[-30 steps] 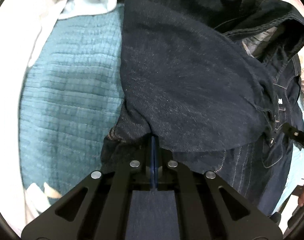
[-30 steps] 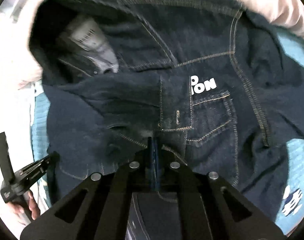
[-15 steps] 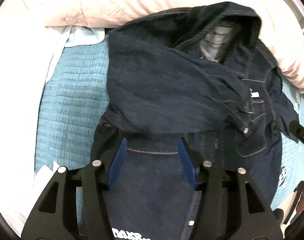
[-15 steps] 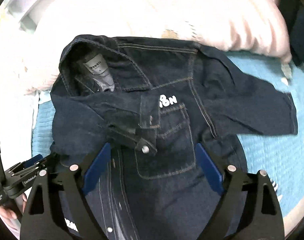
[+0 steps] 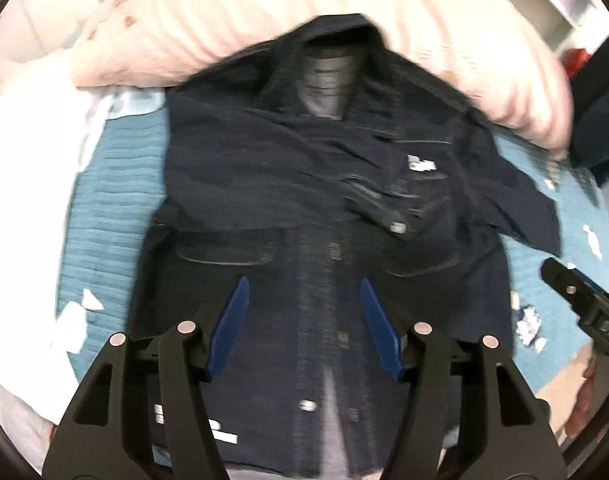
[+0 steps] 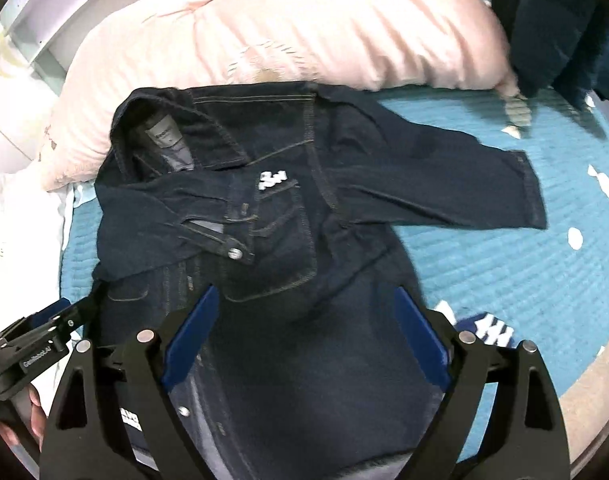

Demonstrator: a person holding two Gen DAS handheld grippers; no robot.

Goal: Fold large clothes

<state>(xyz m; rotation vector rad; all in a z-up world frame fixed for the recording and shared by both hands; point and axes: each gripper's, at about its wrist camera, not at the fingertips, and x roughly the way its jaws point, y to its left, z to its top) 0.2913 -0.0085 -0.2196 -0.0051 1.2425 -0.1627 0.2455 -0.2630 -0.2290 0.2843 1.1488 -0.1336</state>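
Denim jacket (image 6: 288,240) flat under both tongs, jaws wide, nothing held.

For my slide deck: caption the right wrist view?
Open right gripper above a denim jacket, one sleeve folded in, on a blue bedspread.

Bed under a teal quilted bedspread (image 6: 484,264) with white motifs, large pale pink pillow (image 6: 304,28) along its far edge, white bedding (image 5: 32,140) at the left edge, bright even light

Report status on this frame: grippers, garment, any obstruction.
Left gripper open, empty. Right gripper open, empty. Denim jacket flat on teal quilt, one sleeve folded across chest, other sleeve out. Pink pillow touches collar; nothing blocking.
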